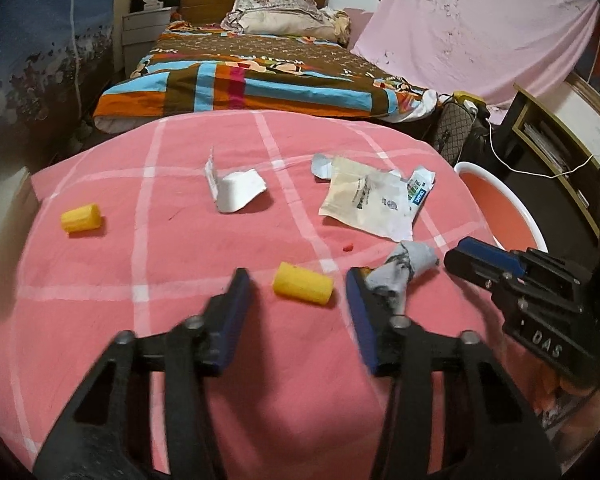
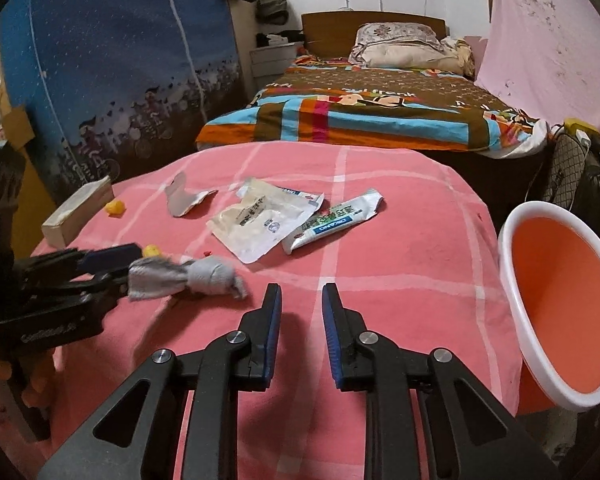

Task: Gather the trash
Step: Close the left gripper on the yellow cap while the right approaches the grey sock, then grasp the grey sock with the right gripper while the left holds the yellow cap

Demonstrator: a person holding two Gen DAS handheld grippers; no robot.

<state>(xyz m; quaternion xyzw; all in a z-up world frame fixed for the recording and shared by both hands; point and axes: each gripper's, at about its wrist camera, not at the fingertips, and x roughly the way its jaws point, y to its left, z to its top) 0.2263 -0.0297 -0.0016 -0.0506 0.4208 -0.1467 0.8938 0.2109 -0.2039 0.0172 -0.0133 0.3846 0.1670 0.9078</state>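
Grey crumpled rag lies beside open left hand-held gripper; right hand-held gripper held apart, empty; grasping rag, then orange bin, judged next

Bed with striped quilt behind pink checked cloth; wooden block at cloth's left edge.

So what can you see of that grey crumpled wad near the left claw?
The grey crumpled wad looks like soft paper or cloth, twisted in the middle, with darker smudges. It lies on the pink checked cloth, one end against the left claw's right finger; whether that finger pins it is unclear. The yellow foam roll lies apart, between the open fingers.
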